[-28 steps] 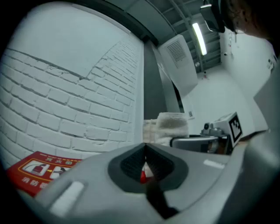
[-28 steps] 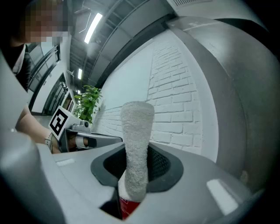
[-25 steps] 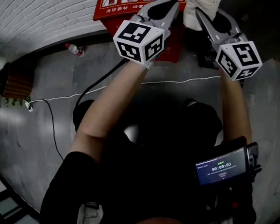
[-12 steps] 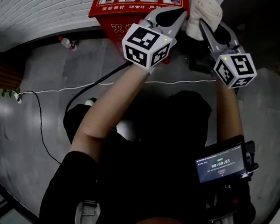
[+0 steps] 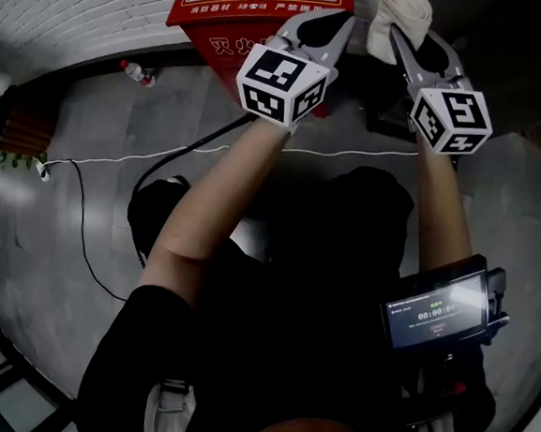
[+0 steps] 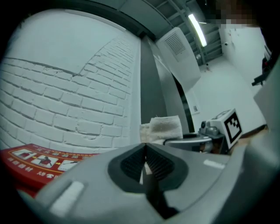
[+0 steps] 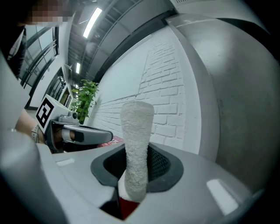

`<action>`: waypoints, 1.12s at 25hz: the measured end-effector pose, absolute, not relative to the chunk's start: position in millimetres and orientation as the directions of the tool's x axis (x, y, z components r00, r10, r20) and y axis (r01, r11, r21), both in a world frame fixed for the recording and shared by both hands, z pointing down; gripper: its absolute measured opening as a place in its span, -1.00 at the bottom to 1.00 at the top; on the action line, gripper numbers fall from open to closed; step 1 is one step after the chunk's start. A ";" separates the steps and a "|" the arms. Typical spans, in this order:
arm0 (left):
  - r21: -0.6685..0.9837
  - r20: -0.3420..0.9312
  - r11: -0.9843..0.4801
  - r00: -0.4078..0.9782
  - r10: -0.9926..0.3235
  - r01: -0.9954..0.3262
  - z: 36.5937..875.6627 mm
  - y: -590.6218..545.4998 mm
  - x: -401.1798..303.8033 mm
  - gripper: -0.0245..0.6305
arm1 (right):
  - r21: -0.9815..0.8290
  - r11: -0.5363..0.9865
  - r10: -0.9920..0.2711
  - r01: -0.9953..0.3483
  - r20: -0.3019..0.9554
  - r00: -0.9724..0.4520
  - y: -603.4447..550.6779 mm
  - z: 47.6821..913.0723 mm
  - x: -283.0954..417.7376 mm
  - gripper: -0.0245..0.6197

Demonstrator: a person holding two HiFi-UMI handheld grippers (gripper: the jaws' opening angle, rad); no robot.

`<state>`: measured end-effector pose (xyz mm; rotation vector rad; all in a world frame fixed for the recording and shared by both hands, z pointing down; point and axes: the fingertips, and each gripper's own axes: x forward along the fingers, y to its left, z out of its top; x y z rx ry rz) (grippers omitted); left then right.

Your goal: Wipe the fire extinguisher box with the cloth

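Upper left of head view: white painted brick wall (image 5: 63,4), with grey concrete floor (image 5: 88,147) below it. At top centre, against the wall, stands the red rectangular fire extinguisher box (image 5: 217,22), with a strip of pictograms across its top face. In front of the box's right part is the left gripper (image 6: 144,151), jaws clenched on nothing, pads meeting at the tips. Just right of it is the right gripper (image 7: 136,168), jaws grasping the white terry cloth (image 5: 401,10), which is folded into a roll that stands up out of the jaws. The cloth sits at the top edge of frame, just past the box's right edge; contact with the box cannot be told. Lower right: black device with lit screen (image 5: 436,310). Left of the box, at the wall foot, a small clear bottle (image 5: 137,73) lies on the floor.
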<state>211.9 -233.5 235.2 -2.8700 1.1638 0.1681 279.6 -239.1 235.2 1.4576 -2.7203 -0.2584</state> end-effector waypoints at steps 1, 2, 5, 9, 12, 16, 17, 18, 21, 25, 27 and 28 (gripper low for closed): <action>-0.001 -0.113 -0.711 0.706 -0.699 -0.703 235.8 -236.5 215.4 -0.93 | 0.177 0.531 -0.837 -0.829 -0.043 -0.546 -244.4 235.3 284.4 -0.61; -0.001 -0.110 -0.704 0.700 -0.705 -0.710 237.7 -237.7 219.6 -0.93 | 0.189 0.521 -0.843 -0.833 -0.043 -0.537 -248.1 236.9 287.8 -0.61; 0.008 -0.100 -0.694 0.690 -0.717 -0.720 248.3 -239.4 238.4 -0.93 | 0.237 0.502 -0.853 -0.832 -0.025 -0.521 -257.6 246.6 294.4 -0.61; 0.023 -0.082 -0.693 0.689 -0.720 -0.721 283.6 -267.1 257.7 -0.93 | 0.210 0.508 -0.849 -0.835 -0.038 -0.526 -294.9 272.1 293.0 -0.61; 0.019 -0.079 -0.675 0.671 -0.737 -0.738 321.2 -288.2 251.6 -0.93 | 0.178 0.520 -0.844 -0.835 -0.046 -0.535 -322.9 302.0 283.6 -0.61; 0.022 -0.077 -0.659 0.656 -0.751 -0.752 341.0 -283.3 245.8 -0.93 | 0.174 0.528 -0.842 -0.831 -0.020 -0.539 -331.4 320.8 279.3 -0.61; 0.023 -0.079 -0.658 0.654 -0.752 -0.753 342.7 -279.5 245.7 -0.93 | 0.180 0.532 -0.841 -0.828 -0.006 -0.541 -332.3 326.8 278.0 -0.61; 0.023 -0.081 -0.655 0.651 -0.755 -0.756 343.9 -276.4 245.9 -0.93 | 0.185 0.540 -0.837 -0.821 0.010 -0.547 -334.1 333.6 276.0 -0.61; 0.021 -0.072 -0.632 0.629 -0.774 -0.775 349.5 -268.4 247.1 -0.93 | 0.195 0.574 -0.816 -0.795 0.053 -0.576 -338.0 351.3 266.1 -0.61; 0.009 -0.059 -0.622 0.621 -0.782 -0.783 360.4 -253.1 254.0 -0.93 | 0.260 0.595 -0.801 -0.761 0.108 -0.589 -337.6 366.1 255.8 -0.61; 0.001 -0.049 -0.621 0.621 -0.783 -0.783 367.3 -247.0 257.5 -0.93 | 0.309 0.606 -0.792 -0.733 0.142 -0.594 -337.4 373.6 252.8 -0.62; 0.006 -0.044 -0.620 0.619 -0.784 -0.784 370.8 -244.5 258.6 -0.93 | 0.342 0.613 -0.785 -0.712 0.159 -0.599 -335.9 377.1 250.5 -0.62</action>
